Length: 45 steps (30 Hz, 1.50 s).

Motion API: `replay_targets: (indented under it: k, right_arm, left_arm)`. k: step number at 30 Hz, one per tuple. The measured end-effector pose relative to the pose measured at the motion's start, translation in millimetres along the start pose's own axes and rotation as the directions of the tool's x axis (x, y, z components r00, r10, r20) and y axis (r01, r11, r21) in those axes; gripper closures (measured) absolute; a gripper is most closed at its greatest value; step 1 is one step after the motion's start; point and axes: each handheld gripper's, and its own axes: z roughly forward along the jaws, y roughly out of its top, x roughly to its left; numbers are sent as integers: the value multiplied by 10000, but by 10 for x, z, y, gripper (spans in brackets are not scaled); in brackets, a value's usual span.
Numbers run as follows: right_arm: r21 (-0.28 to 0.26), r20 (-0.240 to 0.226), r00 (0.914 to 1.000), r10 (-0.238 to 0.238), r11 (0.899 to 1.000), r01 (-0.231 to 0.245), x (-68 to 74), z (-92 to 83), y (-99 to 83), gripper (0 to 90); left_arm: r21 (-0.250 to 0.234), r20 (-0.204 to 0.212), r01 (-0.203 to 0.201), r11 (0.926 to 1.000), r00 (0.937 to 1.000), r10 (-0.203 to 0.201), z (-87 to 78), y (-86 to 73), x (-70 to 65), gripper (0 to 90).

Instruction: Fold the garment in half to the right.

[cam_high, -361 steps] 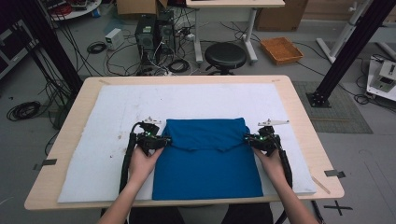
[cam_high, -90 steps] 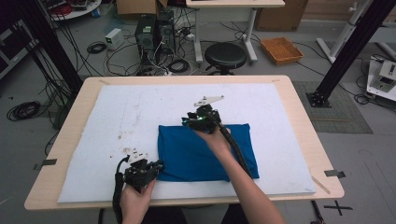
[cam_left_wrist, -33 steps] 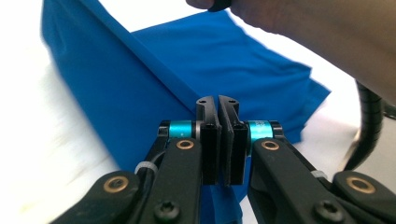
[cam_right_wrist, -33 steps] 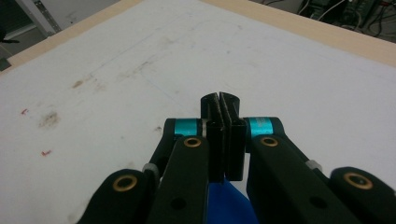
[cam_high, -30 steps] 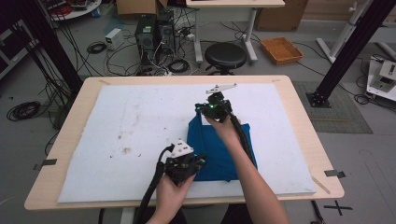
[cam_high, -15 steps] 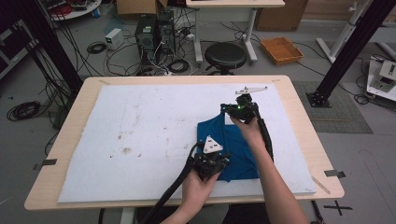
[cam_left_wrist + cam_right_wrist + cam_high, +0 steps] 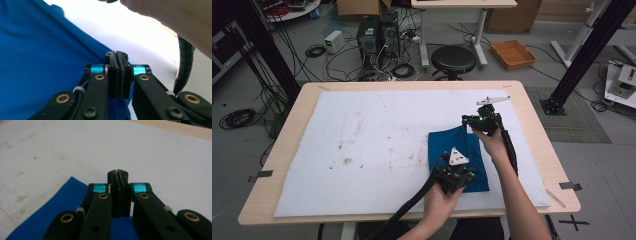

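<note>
High view: even, soft room light, mildly soft overall, faint shadows under the hands on the white mat (image 7: 377, 145). Left gripper view: mat blown out to glare, forearm (image 7: 175, 22) and cloth (image 7: 37, 62) blurred, jaws sharp. Right gripper view: bright, mat slightly overexposed, near arms soft, far desk edge hazy.

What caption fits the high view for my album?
Two tongs, left and right, pinch a folded blue cloth on a white mat.

Cloth (image 7: 455, 150): plain blue. Mat (image 7: 377, 130): white, brown-stained. Worktop (image 7: 532, 120): pale wood. Hand-held gripper (image 7: 119, 75) jaws: black, with teal bands and brass rivets.
</note>
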Motion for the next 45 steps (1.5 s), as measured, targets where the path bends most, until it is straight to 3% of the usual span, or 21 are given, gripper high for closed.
replay_targets:
  k: [3, 10, 12, 15, 18, 22, 26, 28, 31, 33, 39, 40, 42, 45]
  right_arm:
    - [135, 142, 9997, 192, 9997, -193, -105, -26, -75, 897]
    - [754, 764, 9969, -181, 9971, 124, -199, -28, -138, 895]
    - [1010, 1103, 9934, -330, 9947, 218, -201, -16, -157, 891]
    - [1086, 1601, 9863, -397, 9938, 224, -197, -25, -179, 803]
    - [706, 1863, 9825, -47, 9975, -86, -219, -77, -226, 759]
    - [415, 1582, 9862, 483, 9976, -555, -229, -158, -306, 744]
    - [281, 1127, 9903, 819, 9959, -856, -197, -167, -362, 698]
    - [597, 1144, 9902, 798, 9944, -870, -178, -111, -404, 747]
    - [1086, 1294, 9897, 607, 9913, -750, -185, -24, -482, 898]
    - [1270, 1475, 9871, 624, 9886, -815, -192, -11, -502, 900]
    - [1055, 2122, 9754, 599, 9909, -838, -208, -84, -492, 900]
    - [1106, 2150, 9740, 715, 9891, -970, -216, -89, -498, 893]
    - [1090, 2336, 9679, 925, 9867, -1206, -224, -101, -505, 786]
    - [845, 2250, 9681, 1100, 9877, -1319, -211, -176, -510, 700]
  left_arm:
    - [135, 22, -35, 9999, 10000, 34, 114, 17, -45, 877]
    - [239, 211, -43, 9997, 9998, 38, 298, 34, -109, 871]
    - [126, 505, -57, 9999, 9987, 51, 308, 26, -117, 831]
    - [-217, 785, -259, 9994, 9965, 275, 268, 20, -140, 654]
    - [-469, 708, -558, 9973, 9957, 591, 141, 40, -125, 606]
    - [-696, 274, -764, 9946, 9965, 785, -105, 69, -12, 560]
    - [-879, -284, -822, 9927, 9964, 800, -354, 44, 197, 552]
    - [-933, -528, -627, 9937, 9969, 579, -460, 11, 315, 552]
    - [-894, -840, -418, 9951, 9959, 343, -609, -45, 472, 551]
    - [-801, -1090, -468, 9957, 9933, 379, -698, -79, 552, 552]
    - [-846, -1519, -384, 9957, 9881, 252, -920, -186, 701, 552]
    - [-847, -1555, -379, 9957, 9875, 244, -956, -203, 723, 552]
    - [-920, -1671, -321, 9952, 9858, 164, -1027, -238, 759, 552]
    - [-1018, -1850, -347, 9942, 9826, 154, -1148, -290, 819, 552]
